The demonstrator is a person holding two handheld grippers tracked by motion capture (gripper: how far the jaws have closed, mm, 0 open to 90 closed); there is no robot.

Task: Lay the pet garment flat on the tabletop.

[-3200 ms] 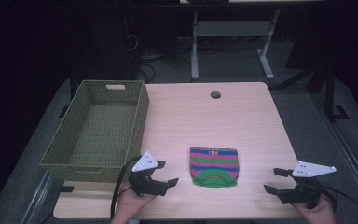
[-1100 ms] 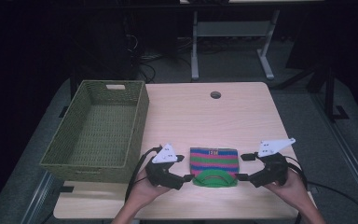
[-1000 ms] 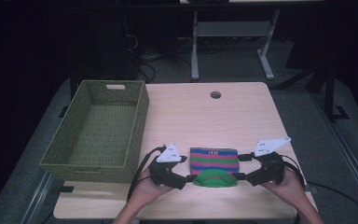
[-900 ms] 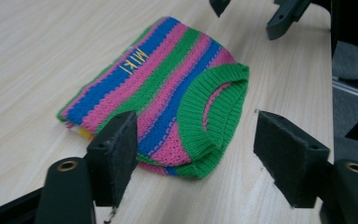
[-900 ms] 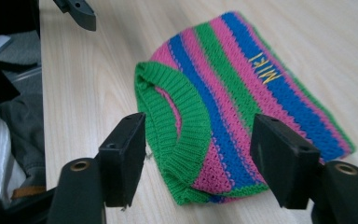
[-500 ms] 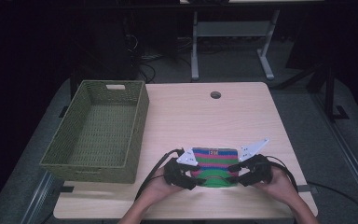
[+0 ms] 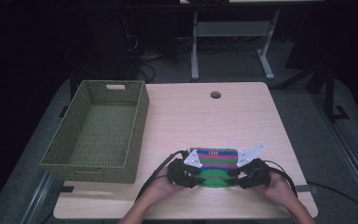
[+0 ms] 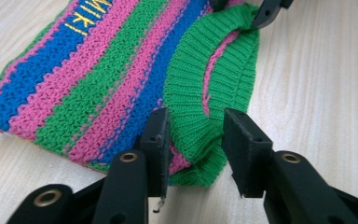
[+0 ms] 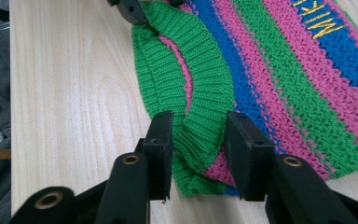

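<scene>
Both claws sit at the near edge of the table (image 7: 261, 116), each gaping with its jaws set astride a corner of the green ribbed band of the striped knit garment (image 7: 213, 162): the left gripper (image 8: 193, 135) straddles the band's left end, the right gripper (image 9: 193, 140) the opposite end, and neither has clamped down yet. The garment lies flat on the wood between the person's hands, well apart from the empty green woven basket (image 7: 98, 135) at the table's left. By my reading, the step in hand is the grasp itself, with the jaws placed but not pinched. Next, both should close on the ribbing together, catching enough knit to hold, then lift evenly so the garment hangs level, likely for a move toward the basket.
</scene>
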